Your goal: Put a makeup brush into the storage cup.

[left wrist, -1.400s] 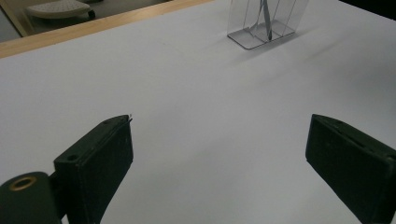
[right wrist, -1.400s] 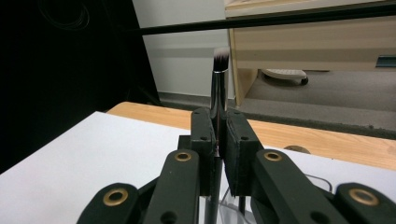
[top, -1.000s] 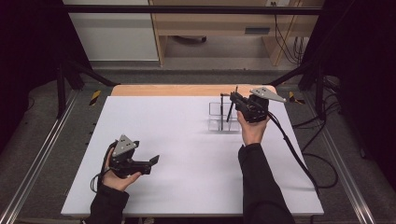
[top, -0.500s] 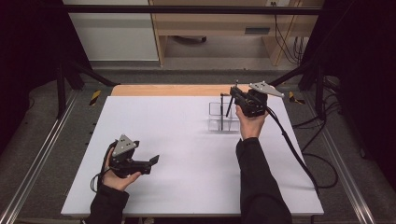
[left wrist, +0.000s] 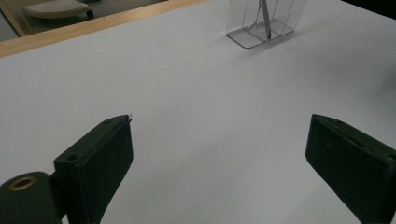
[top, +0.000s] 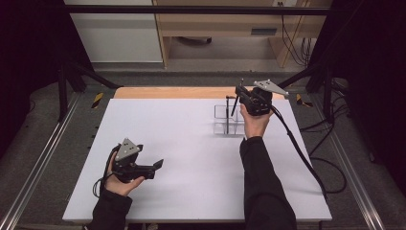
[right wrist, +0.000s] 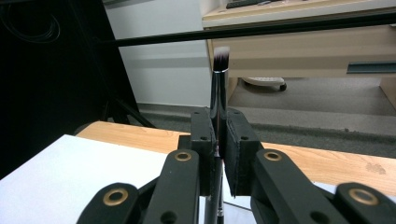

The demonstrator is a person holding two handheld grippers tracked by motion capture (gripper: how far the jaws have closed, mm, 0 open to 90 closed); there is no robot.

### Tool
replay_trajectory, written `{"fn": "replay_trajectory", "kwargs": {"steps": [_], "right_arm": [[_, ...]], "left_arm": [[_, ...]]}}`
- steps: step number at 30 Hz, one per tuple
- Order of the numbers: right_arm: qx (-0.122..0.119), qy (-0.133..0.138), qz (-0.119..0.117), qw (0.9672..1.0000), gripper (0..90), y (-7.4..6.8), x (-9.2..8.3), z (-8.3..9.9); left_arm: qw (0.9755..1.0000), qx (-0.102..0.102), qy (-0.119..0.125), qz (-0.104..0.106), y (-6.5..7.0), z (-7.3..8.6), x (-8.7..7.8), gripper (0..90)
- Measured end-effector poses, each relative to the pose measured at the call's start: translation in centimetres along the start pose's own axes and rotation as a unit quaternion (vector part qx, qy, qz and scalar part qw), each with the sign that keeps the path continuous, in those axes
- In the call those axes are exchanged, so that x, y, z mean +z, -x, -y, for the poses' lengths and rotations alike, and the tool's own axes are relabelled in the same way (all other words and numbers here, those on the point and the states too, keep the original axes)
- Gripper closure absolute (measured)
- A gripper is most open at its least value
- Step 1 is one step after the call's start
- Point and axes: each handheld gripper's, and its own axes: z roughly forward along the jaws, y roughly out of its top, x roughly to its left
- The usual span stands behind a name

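Above the clear holder at the far right of the surface, the right tongs pinch a makeup brush upright, bristles up, handle pointing down toward the compartments. Left tongs rest spread, well apart.

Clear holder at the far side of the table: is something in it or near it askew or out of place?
Nothing stands out. The clear holder stands upright on the white table, and the right gripper is shut on a makeup brush, bristles up, above it. The left gripper is open.
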Motion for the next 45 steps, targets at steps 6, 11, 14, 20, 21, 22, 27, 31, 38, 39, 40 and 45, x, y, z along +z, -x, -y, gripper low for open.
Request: {"fn": "replay_trajectory", "kwargs": {"steps": [6,11,14,20,21,22,27,31,38,39,40,45], "right_arm": [[0.002,-0.001,0.008,1.0000,84.0,0.1,0.7,0.4],[0.003,-0.002,0.011,0.9999,84.0,0.1,1.1,0.6],[0.001,-0.005,0.013,0.9999,84.0,0.0,1.3,0.8],[0.002,-0.010,0.016,0.9998,84.0,0.2,1.7,1.4],[0.003,-0.011,0.018,0.9998,84.0,0.2,1.7,1.5],[0.005,-0.011,0.018,0.9998,84.0,0.3,1.7,1.5],[0.008,-0.017,0.021,0.9996,84.0,0.6,1.8,2.0],[0.010,-0.019,0.021,0.9995,84.0,0.7,1.9,2.5],[0.011,-0.030,0.022,0.9993,84.0,0.8,2.2,3.4],[0.011,-0.031,0.022,0.9992,84.0,0.8,2.3,3.5],[0.012,-0.030,0.022,0.9992,84.0,0.8,2.3,3.6],[0.010,-0.037,0.024,0.9990,84.0,0.8,2.5,4.0]], "left_arm": [[1.0000,0.001,0.000,0.000,0.0,0.0,0.0,6.7],[1.0000,0.001,-0.001,0.000,0.0,0.0,0.0,6.7],[1.0000,0.001,-0.001,0.000,0.0,0.0,0.0,6.7],[1.0000,0.001,0.000,-0.001,0.0,0.0,0.0,6.7],[1.0000,0.000,0.000,-0.001,0.0,0.0,0.0,6.7],[1.0000,0.000,0.000,-0.002,0.0,0.0,0.0,6.7],[1.0000,0.002,-0.003,-0.002,0.0,0.0,0.1,6.7],[1.0000,0.002,-0.003,-0.002,0.0,0.1,0.1,6.7],[1.0000,0.002,-0.003,-0.002,0.0,0.1,0.1,6.7],[1.0000,0.002,-0.003,-0.002,0.0,0.1,0.1,6.7],[1.0000,0.002,-0.003,-0.003,0.0,0.1,0.1,6.7],[1.0000,0.003,-0.003,-0.003,0.0,0.1,0.1,6.7]]}}
